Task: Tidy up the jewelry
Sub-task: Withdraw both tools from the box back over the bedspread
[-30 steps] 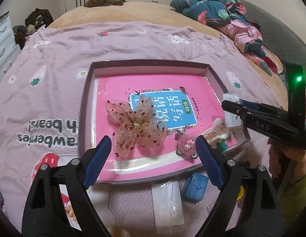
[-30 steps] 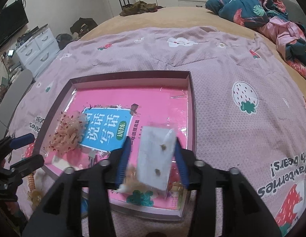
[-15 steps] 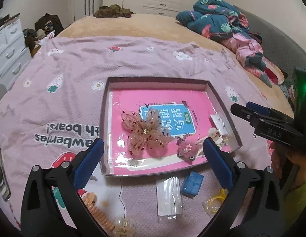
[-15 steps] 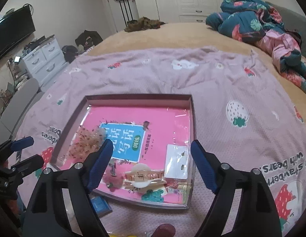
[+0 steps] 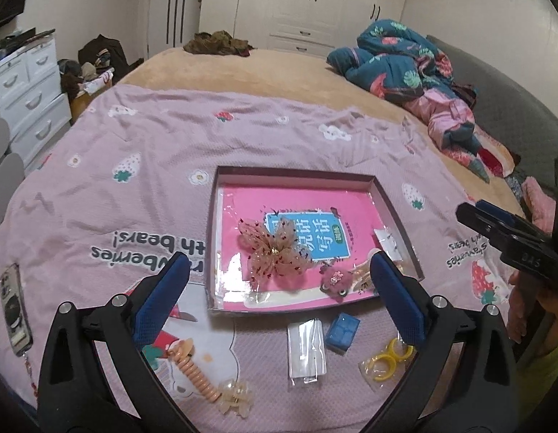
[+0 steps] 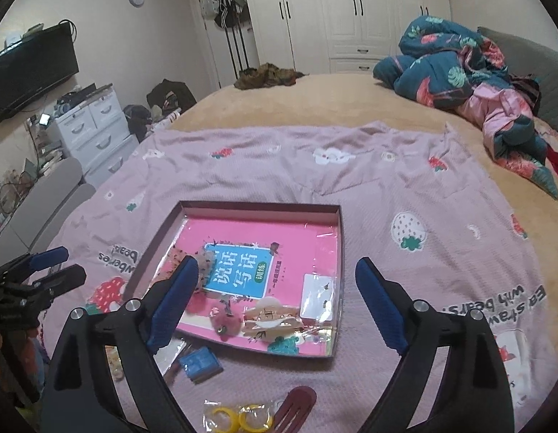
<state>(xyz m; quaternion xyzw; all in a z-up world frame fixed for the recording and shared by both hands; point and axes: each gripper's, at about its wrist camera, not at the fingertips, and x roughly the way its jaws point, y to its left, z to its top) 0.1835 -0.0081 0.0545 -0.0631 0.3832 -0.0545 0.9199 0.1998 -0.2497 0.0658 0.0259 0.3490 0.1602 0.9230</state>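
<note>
Both tools have drawn back and risen since a second ago: the tray (image 5: 394, 213) looks smaller in both views, and more of the bed shows around it. The white earring card (image 6: 316, 296), then clamped in the right tool (image 6: 279, 303), now lies flat in the tray at its lower right corner in the right view.

Inside the tray, over a pink book (image 5: 297, 202) with a blue title panel, sit the sheer pink bow (image 5: 275, 250) speckled red with a gold centre, a fuzzy pink clip (image 5: 334, 283) just right of it, a tan claw clip (image 6: 271, 319) beside that, and the card.

Below the tray, on the pink strawberry blanket (image 5: 152, 151), lie a blue box (image 5: 343, 328), a clear packet (image 5: 306, 350), a bag of yellow rings (image 5: 385, 357), an orange coil tie (image 5: 192, 368) touching a clear claw clip (image 5: 235, 398), and, in the right view only, a dark red clip (image 6: 297, 407) at the bottom edge. A phone (image 5: 12, 306) lies at the far left.

The left tool (image 5: 277, 301) is released, jaws spread wide with nothing between them. The right tool's jaws are opening and grasp nothing.
</note>
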